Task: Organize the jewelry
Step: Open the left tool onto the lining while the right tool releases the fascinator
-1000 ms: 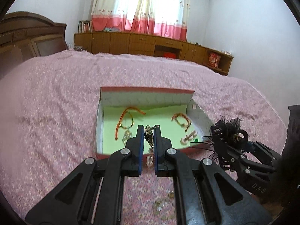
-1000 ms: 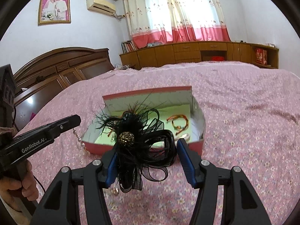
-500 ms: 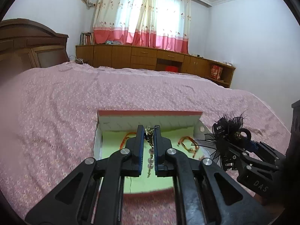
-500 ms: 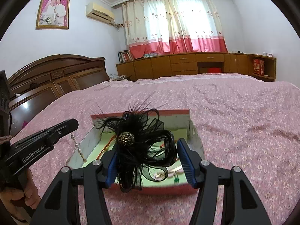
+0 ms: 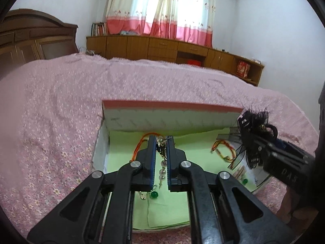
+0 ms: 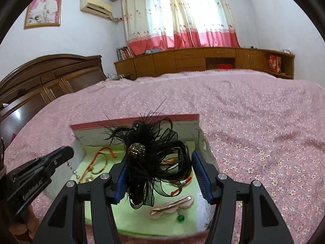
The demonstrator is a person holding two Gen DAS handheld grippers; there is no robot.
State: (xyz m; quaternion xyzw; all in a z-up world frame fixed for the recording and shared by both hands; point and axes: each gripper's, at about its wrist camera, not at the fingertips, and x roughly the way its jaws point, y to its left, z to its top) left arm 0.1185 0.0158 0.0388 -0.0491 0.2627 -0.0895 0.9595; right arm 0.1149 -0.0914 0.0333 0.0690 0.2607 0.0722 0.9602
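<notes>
The right hand-held gripper (image 5: pixel 256 134) bears white letters, seemingly "DAS"; lettering on the left hand-held gripper (image 6: pixel 64 152) is too blurred.

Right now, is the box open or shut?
Open. The box has no lid on top; the right wrist view looks straight down onto its green lining, with a hair clip and bracelets lying inside.

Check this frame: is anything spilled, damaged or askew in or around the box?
Nothing stands out. The box sits open on the bed; bracelets and a hair clip lie on its green lining. The left tool holds a bead earring above it, and the right tool holds a black feather hairpiece.
</notes>
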